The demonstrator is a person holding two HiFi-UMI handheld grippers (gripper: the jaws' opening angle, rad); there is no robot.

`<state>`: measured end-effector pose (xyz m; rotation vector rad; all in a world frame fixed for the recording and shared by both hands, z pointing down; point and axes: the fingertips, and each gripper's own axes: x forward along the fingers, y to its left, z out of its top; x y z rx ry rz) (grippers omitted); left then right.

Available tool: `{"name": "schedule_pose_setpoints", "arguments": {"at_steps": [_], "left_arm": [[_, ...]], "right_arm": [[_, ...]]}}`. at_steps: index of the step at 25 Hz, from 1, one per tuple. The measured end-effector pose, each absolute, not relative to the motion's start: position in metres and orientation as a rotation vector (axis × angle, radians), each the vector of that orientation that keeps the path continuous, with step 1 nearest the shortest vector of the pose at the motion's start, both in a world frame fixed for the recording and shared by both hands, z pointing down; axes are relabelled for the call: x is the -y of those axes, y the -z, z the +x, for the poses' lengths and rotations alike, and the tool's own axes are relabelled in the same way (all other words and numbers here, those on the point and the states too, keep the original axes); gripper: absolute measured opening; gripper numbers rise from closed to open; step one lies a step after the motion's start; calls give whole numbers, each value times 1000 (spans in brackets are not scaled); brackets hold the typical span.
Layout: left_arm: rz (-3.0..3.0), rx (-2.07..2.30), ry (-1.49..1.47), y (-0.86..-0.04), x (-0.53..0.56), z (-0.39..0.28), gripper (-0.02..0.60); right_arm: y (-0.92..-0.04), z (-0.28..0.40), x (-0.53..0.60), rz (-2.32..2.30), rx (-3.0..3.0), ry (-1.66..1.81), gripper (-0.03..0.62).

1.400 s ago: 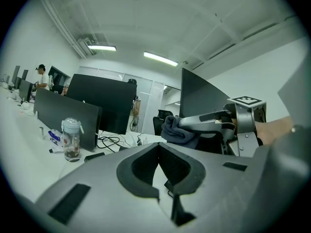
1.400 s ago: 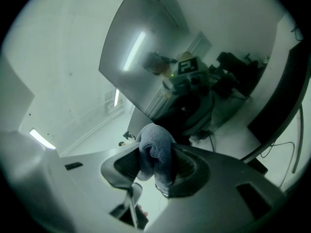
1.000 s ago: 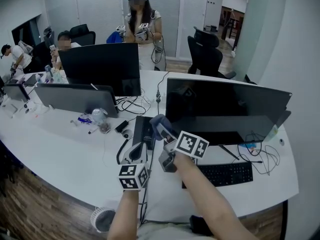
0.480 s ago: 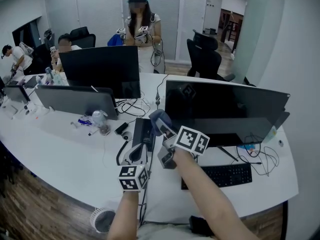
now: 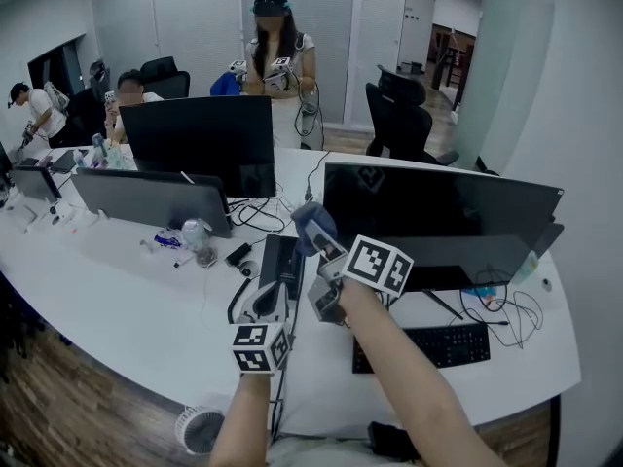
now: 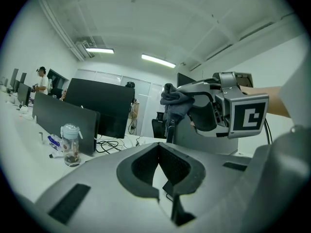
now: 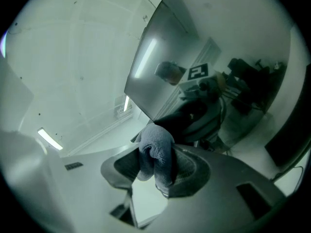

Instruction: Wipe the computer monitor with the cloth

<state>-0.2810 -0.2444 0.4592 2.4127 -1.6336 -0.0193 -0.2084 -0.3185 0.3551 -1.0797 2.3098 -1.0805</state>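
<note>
My right hand-held gripper (image 5: 316, 236) pinches the cloth (image 7: 156, 152) just beside the monitor's (image 5: 443, 212) left edge; my left hand-held gripper (image 6: 158, 160) is closed, empty.

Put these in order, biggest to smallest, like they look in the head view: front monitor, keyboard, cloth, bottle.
1. the monitor
2. the keyboard
3. the cloth and the bottle: they look about the same. The cloth is held up nearer the camera, so I won't rank them.
</note>
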Motion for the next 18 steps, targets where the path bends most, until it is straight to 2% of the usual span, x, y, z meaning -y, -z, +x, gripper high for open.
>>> {"name": "schedule_pose_setpoints", "arguments": {"at_steps": [18], "left_arm": [[2480,1598,-11,-447,245,-265,8]], "right_arm": [[-304,-211,327,-1054,-2309,999,152]]}}
